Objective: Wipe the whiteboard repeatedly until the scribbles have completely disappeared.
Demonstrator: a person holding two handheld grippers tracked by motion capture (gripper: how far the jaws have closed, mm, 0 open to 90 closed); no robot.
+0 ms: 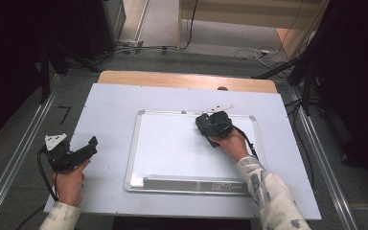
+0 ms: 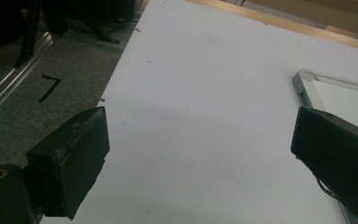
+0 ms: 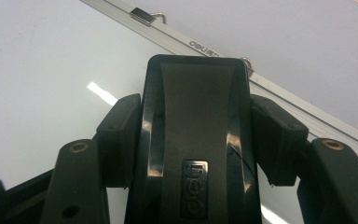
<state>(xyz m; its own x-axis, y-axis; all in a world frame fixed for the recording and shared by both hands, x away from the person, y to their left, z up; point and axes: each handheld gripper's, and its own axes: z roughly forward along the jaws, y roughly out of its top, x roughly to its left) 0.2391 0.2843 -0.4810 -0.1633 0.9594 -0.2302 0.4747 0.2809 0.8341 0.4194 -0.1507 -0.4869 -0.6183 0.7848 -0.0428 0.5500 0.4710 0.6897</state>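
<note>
eraser point(image 3: 198, 140), black and hard-shelled, sits clenched between the jaws of the right gripper point(image 1: 214, 125), pressed on the whiteboard point(image 1: 172, 148) at the upper right of its face in the high view. it looks light and stiff, with a glossy, likely slippery back, so the pinch across its long sides suits it. left gripper point(image 1: 84, 151) hangs released over the pale table sheet point(image 1: 110, 110) at lower left, nothing between its jaws. grey carpet, cables and dark stands ring the table.

High view looking forward and down over the whiteboard point(image 1: 172, 148), both tool views close, low, sharing its frame.
</note>
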